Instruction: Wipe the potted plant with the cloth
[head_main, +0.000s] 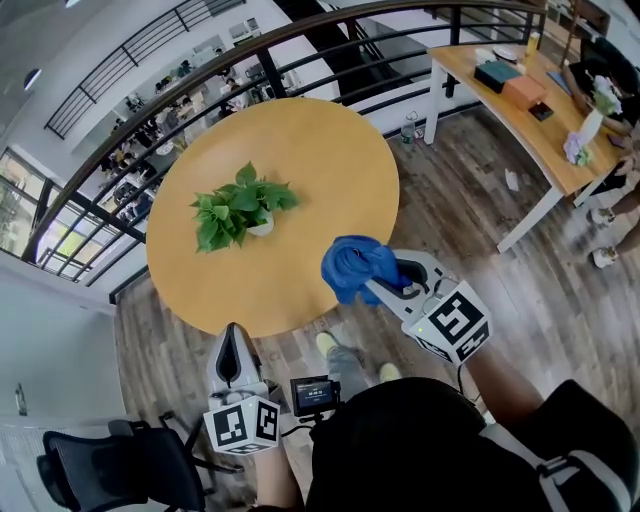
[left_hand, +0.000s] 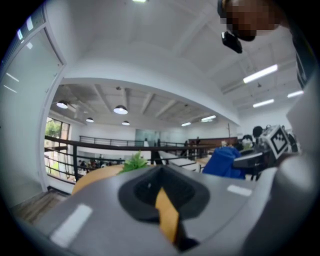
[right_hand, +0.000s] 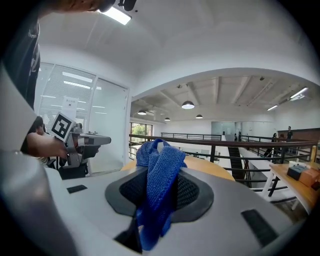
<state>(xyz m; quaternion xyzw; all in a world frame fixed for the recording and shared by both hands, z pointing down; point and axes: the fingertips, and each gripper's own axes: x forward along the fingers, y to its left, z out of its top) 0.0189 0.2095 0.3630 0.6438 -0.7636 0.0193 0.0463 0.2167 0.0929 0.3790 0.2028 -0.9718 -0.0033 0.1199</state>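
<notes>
The left tongs (head_main: 232, 340) hover nearest, closed and empty. The right tongs (head_main: 388, 274) clamp the blue cloth (head_main: 350, 265). The potted plant (head_main: 240, 210) stands on the surface (head_main: 320, 150), well apart. Best approach slowly and wipe lightly.

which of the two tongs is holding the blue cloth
The right tongs, shut on the blue cloth; the left tongs are shut with nothing between them.
</notes>
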